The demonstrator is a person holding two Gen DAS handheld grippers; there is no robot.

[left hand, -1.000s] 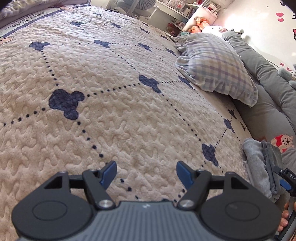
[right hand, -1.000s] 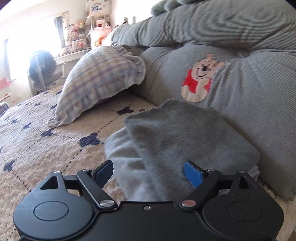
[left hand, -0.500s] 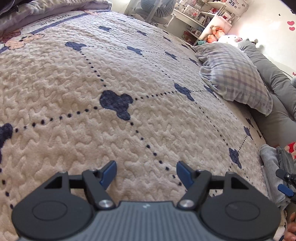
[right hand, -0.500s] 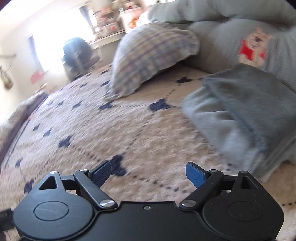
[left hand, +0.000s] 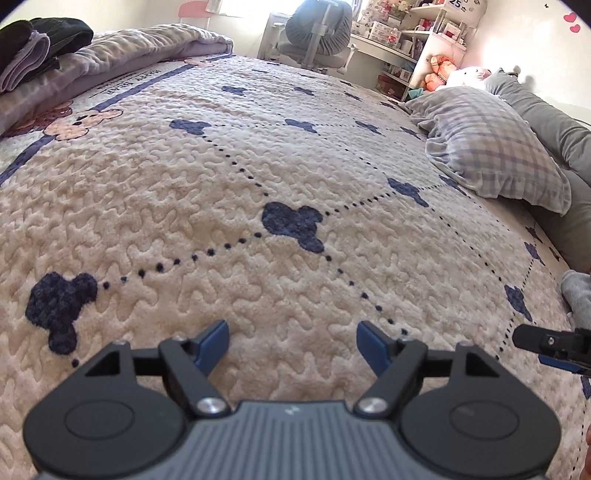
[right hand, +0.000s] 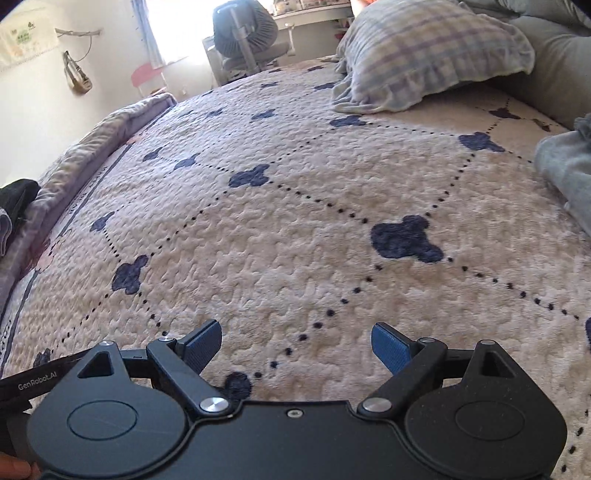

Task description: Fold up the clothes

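Note:
A folded grey garment [left hand: 576,295] lies at the right edge of the bed, also showing at the right of the right wrist view [right hand: 565,166]. A heap of dark and purple clothes [left hand: 37,40] sits on the rolled quilt at the far left. My left gripper [left hand: 292,332] hovers over bare cream bedspread [left hand: 258,166]; its jaws are opening with nothing between them. My right gripper [right hand: 295,332] is open and empty above the bedspread [right hand: 295,221], left of the grey garment. Its fingertip [left hand: 535,339] pokes in at the right of the left wrist view.
A plaid pillow [left hand: 491,147] [right hand: 424,51] leans on the grey headboard cushion [left hand: 554,125]. A rolled purple quilt [left hand: 129,48] [right hand: 92,147] lines the far side. A desk chair [left hand: 317,29] and shelves stand beyond the bed.
My right gripper has swung left, off the folded grey garment and out over the bedspread. My left gripper has also shifted left, bringing the clothes heap into view.

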